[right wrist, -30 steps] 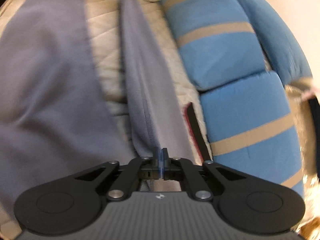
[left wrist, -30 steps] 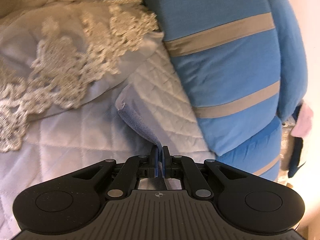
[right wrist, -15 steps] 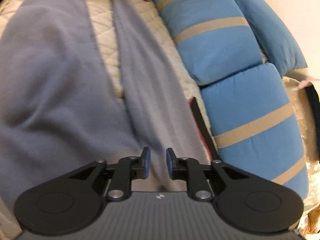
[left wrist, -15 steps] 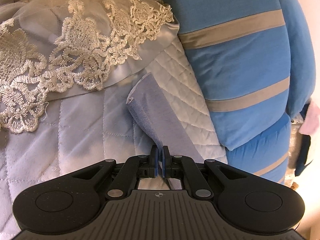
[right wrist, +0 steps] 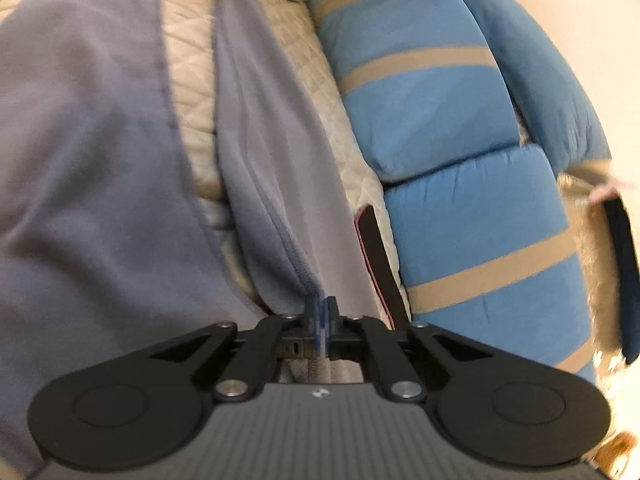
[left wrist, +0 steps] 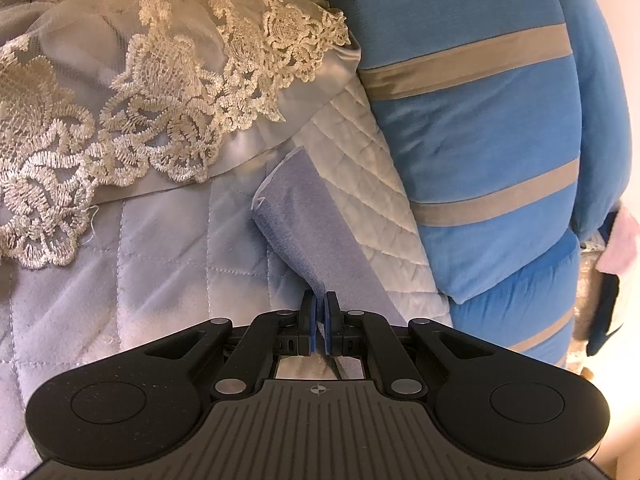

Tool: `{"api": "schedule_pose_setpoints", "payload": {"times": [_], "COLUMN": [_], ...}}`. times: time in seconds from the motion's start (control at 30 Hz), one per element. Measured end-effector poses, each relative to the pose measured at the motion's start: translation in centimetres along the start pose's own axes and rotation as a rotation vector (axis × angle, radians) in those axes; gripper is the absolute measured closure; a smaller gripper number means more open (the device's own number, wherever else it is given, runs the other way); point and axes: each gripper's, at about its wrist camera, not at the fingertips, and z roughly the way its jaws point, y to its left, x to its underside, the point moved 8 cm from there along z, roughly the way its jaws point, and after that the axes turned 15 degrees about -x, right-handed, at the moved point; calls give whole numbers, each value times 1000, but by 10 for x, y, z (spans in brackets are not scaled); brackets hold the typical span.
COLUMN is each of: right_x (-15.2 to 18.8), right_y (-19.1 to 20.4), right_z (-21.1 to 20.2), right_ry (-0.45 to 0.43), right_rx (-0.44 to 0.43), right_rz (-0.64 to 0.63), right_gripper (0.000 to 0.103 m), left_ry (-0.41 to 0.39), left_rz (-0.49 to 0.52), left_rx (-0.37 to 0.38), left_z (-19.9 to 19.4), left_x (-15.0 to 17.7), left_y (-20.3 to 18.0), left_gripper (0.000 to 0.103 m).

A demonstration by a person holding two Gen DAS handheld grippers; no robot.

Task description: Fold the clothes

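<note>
- Quilted bed carried the grey-blue garment, its long axis running up-frame from both tools.
- Left tool clamped its end; right tool clamped its seam.

1. the left gripper points forward and slightly down, its two black linkage arms drawn in toward the centre line.
2. its blue fingertips stand nearly together, with only a thin slit between them, pinching a fold of the grey-blue garment.
3. the right gripper has the same pose, linkage arms pulled inward; this view is blurred.
4. its blue fingertips are pressed close together, clamped on a seam of the same garment.
</note>
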Motion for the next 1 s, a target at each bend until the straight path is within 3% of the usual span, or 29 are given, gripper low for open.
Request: {"api": "schedule_pose_setpoints", "payload": {"times": [0.27, 0.5, 0.8, 0.87, 0.9, 0.97, 1.0], "right_x": [15, 20, 22, 19, 17, 13, 11], "right_y": [46, 55, 57, 52, 49, 43, 42], "right_z": [-2, 7, 2, -3, -6, -11, -15], "right_ry": [29, 45, 48, 29, 17, -4, -21], "right_rx": [-74, -98, -95, -80, -72, -64, -52], "right_rz": [-49, -42, -27, 8, 30, 75, 91], "right_gripper": [103, 103, 103, 79, 69, 57, 46], "left_ry": [-8, -8, -75, -73, -69, -67, -71], "left_rz": [-18, -21, -74, -69, -64, -62, -64], "left_rx": [-6, -24, -71, -79, -86, -90, -81], "left_z": [0, 0, -23, -26, -26, -26, -26], "left_x": [-5, -9, -33, -36, -38, -40, -41], "left_y": [-1, 5, 29, 32, 33, 33, 32], "left_gripper": [100, 99, 98, 90, 79, 70, 69]}}
